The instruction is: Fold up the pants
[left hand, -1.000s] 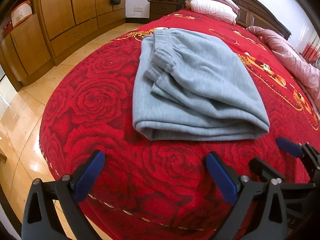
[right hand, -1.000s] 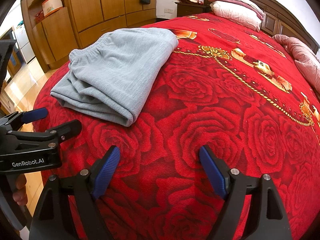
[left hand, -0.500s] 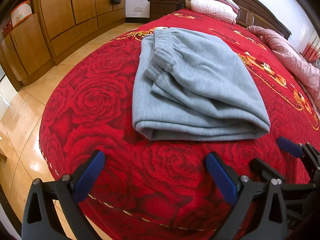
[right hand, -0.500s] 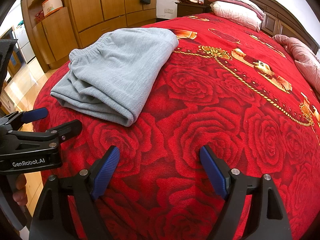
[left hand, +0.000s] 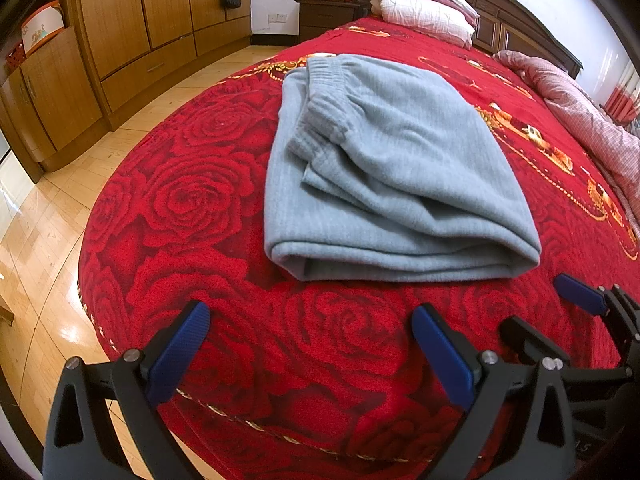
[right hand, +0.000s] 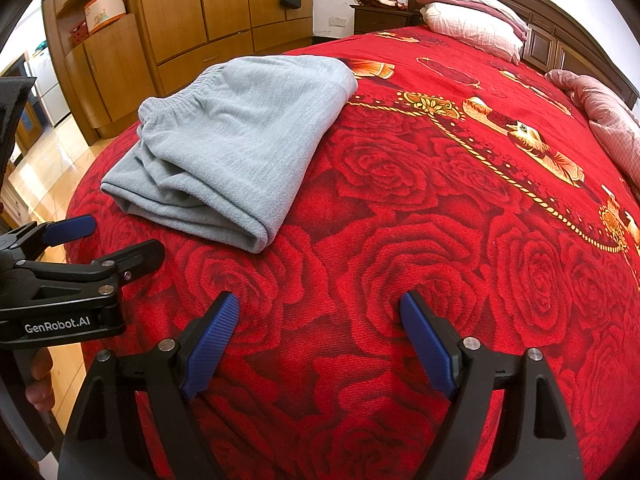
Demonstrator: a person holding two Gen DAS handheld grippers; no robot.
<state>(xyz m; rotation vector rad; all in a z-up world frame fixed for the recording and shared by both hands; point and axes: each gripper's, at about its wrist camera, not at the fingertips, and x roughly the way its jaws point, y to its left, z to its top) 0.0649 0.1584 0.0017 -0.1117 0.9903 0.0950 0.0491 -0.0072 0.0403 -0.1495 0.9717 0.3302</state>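
Red rose bedspread held grey pants folded; left gripper & right gripper hovered nearby w/ fingers spread, empty.

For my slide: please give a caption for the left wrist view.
Folded grey pants lie on red bedspread; open left gripper hovers.
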